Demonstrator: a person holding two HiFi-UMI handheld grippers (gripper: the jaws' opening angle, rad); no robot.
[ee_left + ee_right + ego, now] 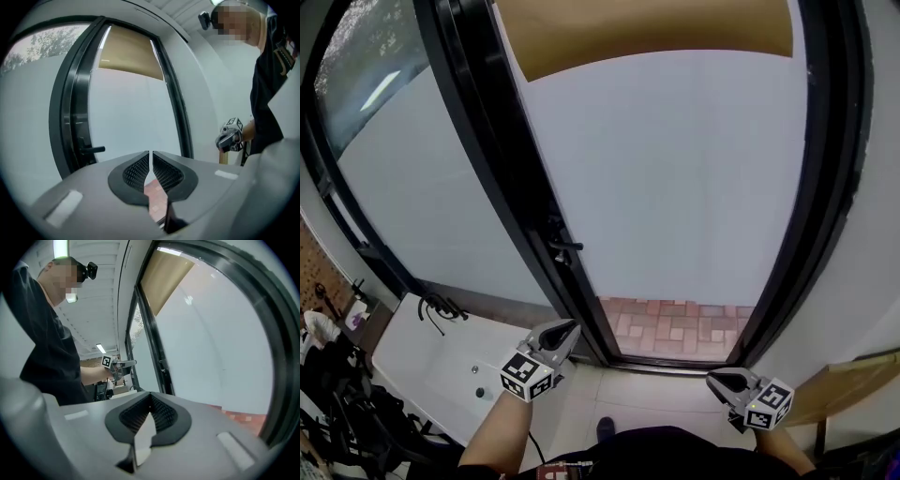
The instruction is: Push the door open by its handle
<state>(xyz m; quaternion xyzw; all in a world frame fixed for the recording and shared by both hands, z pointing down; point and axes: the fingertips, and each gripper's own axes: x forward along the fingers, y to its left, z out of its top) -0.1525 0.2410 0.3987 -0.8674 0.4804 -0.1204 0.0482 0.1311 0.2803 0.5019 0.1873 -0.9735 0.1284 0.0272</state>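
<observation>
A black-framed glass door fills the head view, and its black lever handle sticks out from the left stile. My left gripper is shut and empty. It hovers below the handle and short of it, pointing toward the door. In the left gripper view the handle lies left of the closed gripper. My right gripper hangs low at the right, also shut with nothing in it, well away from the handle. The right gripper view shows that gripper closed, with the handle far ahead.
A tan blind covers the top of the glass. Red brick paving shows at the bottom of the door. A white counter with a black cable stands at the left. A wooden board leans at the right.
</observation>
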